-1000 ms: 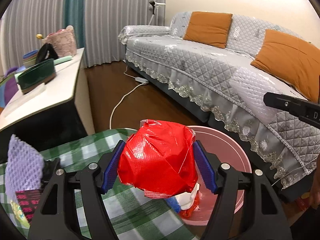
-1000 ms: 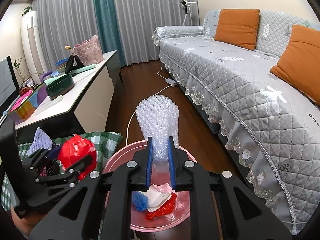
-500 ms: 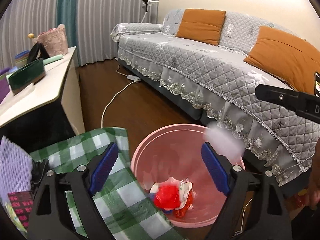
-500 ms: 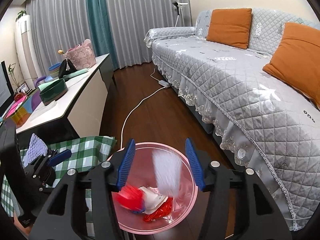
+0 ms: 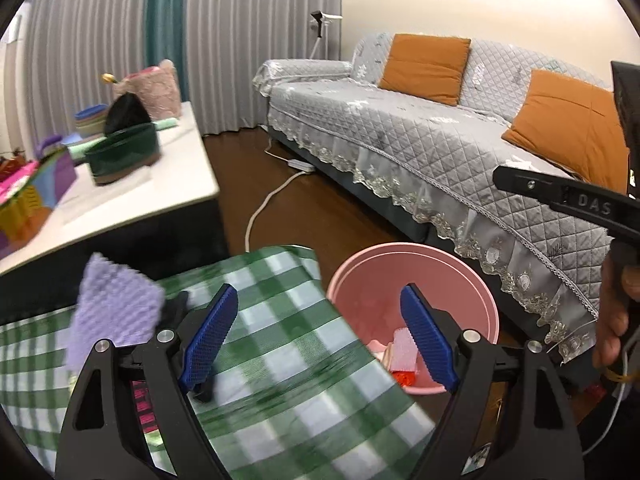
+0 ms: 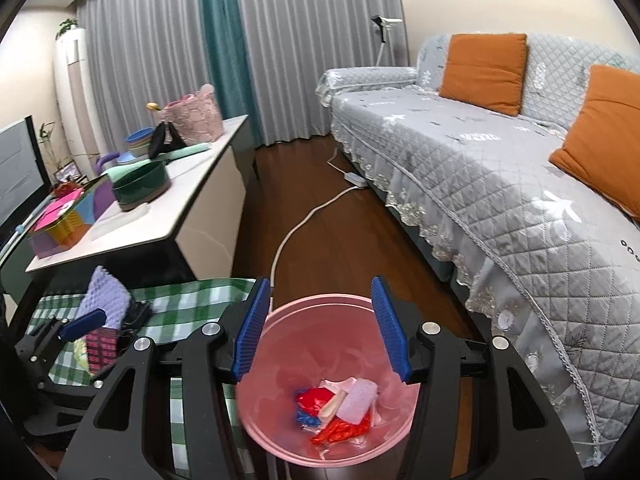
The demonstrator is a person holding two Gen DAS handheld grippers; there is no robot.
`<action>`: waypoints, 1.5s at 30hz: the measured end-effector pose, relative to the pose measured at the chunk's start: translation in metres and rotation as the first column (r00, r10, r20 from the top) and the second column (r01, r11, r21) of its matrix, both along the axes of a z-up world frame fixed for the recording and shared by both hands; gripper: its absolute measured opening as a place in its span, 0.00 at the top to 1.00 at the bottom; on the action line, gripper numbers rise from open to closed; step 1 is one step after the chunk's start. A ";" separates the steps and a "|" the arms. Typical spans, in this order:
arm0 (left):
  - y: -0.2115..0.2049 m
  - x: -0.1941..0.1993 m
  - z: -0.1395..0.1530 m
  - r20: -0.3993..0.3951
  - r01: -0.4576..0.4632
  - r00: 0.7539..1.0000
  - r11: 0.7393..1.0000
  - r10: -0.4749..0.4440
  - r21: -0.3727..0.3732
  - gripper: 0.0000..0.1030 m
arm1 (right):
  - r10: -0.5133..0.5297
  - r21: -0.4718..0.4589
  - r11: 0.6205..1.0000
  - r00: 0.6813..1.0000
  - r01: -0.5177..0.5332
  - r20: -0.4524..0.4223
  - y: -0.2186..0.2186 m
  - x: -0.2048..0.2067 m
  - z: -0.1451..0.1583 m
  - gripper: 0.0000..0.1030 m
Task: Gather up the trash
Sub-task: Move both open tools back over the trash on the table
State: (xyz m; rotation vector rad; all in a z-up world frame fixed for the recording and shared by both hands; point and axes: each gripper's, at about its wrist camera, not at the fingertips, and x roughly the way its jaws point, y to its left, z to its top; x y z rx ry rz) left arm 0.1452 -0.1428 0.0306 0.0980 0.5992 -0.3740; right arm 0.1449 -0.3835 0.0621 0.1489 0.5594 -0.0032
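A pink bin (image 6: 288, 360) stands on the floor beside the green checked table (image 5: 280, 340). In the bin lies trash: a red wrapper (image 6: 314, 396), a white bubble-wrap piece (image 6: 358, 396) and other scraps. My right gripper (image 6: 320, 286) hangs open above the bin, with nothing between its fingers. My left gripper (image 5: 318, 296) is over the table's corner and the bin's (image 5: 412, 252) edge; its jaws are wide, closing slightly, and hold nothing. On the table lie a purple foam net (image 5: 112, 308) and a pink-and-black packet (image 5: 142, 400).
A grey quilted sofa (image 6: 480, 168) with orange cushions (image 6: 484, 72) runs along the right. A white sideboard (image 6: 160, 220) with bowls and boxes stands left. A white cable (image 6: 304, 224) crosses the wooden floor. A person's hand (image 5: 616, 320) grips the right tool.
The left gripper opened and dropped the red wrapper into the bin, then swung left over the table. The right gripper opened and the bubble wrap fell into the bin.
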 end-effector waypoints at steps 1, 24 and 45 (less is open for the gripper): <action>0.006 -0.004 0.003 0.005 -0.006 1.000 1.000 0.006 -0.001 0.23 | 0.012 -0.001 1.000 1.000 -0.012 0.004 0.006 -0.002 0.002 0.48; 0.121 -0.056 0.000 0.011 -0.206 0.978 0.977 0.206 -0.053 0.44 | 0.117 -0.035 0.993 0.993 -0.116 0.023 0.060 -0.019 0.006 0.48; 0.210 -0.047 -0.026 -0.040 -0.399 0.917 0.913 0.397 -0.088 0.55 | 0.313 -0.047 0.948 0.949 -0.315 -0.043 0.157 0.012 -0.021 0.48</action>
